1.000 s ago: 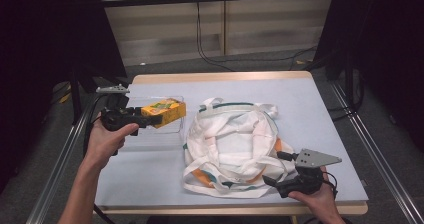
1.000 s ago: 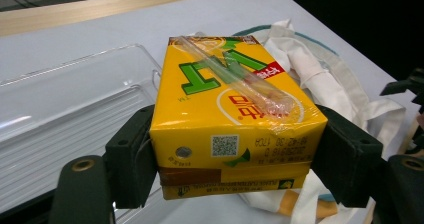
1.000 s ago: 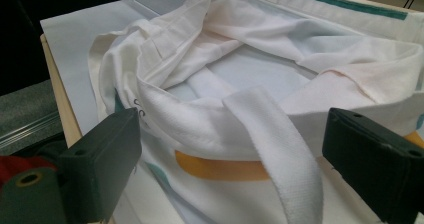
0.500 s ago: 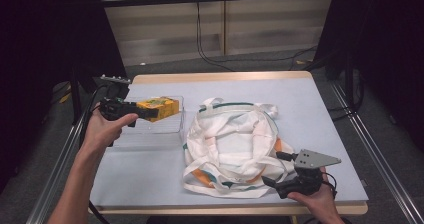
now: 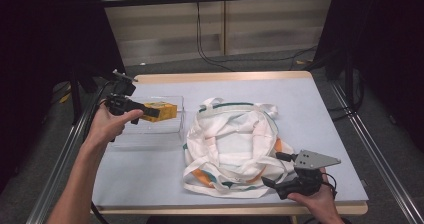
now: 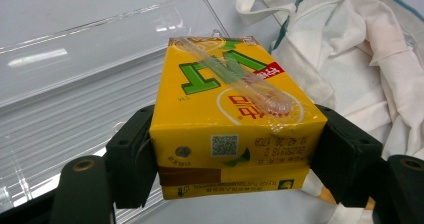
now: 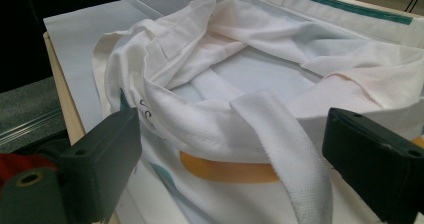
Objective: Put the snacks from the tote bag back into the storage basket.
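Now that the left claw (image 5: 150, 112), clamped on the yellow drink carton (image 6: 232, 119), has drawn back toward the bench's left edge above the clear plastic tray (image 5: 150, 134), the carton looks lifted free and ready to carry across to the white tote bag (image 5: 235, 149). The right claw (image 7: 240, 164) waits with jaws wide at the bag's near rim, gripping nothing. The slumped handles (image 7: 285, 149) across the mouth could block the drop.

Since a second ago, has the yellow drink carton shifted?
Yes. Clamped in the left gripper, the yellow drink carton sits a little farther from the table's left edge, nearer the white tote bag.
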A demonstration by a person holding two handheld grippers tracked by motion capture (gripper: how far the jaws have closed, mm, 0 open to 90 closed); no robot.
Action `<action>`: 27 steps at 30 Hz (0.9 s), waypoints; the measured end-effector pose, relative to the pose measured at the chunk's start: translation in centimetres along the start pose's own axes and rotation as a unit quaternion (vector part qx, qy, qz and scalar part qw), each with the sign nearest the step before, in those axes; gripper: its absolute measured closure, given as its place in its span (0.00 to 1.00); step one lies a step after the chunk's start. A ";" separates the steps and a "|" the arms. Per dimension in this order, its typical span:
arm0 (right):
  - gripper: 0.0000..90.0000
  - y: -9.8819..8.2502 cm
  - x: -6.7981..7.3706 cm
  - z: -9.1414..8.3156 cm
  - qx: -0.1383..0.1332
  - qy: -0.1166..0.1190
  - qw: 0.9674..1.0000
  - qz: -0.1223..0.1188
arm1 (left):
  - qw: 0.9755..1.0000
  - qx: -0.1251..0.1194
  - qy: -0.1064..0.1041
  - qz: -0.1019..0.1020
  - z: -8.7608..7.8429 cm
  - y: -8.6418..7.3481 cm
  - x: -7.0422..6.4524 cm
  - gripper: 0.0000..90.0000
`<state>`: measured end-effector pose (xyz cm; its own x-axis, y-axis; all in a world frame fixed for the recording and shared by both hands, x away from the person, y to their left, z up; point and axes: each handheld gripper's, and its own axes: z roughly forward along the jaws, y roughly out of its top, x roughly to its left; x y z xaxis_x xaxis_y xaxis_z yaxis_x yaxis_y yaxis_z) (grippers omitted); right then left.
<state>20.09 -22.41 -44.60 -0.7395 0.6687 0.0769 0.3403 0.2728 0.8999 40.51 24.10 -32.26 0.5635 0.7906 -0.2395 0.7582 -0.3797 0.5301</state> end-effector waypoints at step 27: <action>0.10 0.0 0.2 0.1 0.006 0.001 1.000 -0.005 | 0.994 0.096 0.046 -0.036 4.6 3.7 0.6 0.30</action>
<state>20.01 -22.19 -44.68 -0.7442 0.6644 0.0685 0.3397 0.2882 0.8953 45.18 20.91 -34.15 0.4795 0.8566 -0.1905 0.8492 -0.3982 0.3467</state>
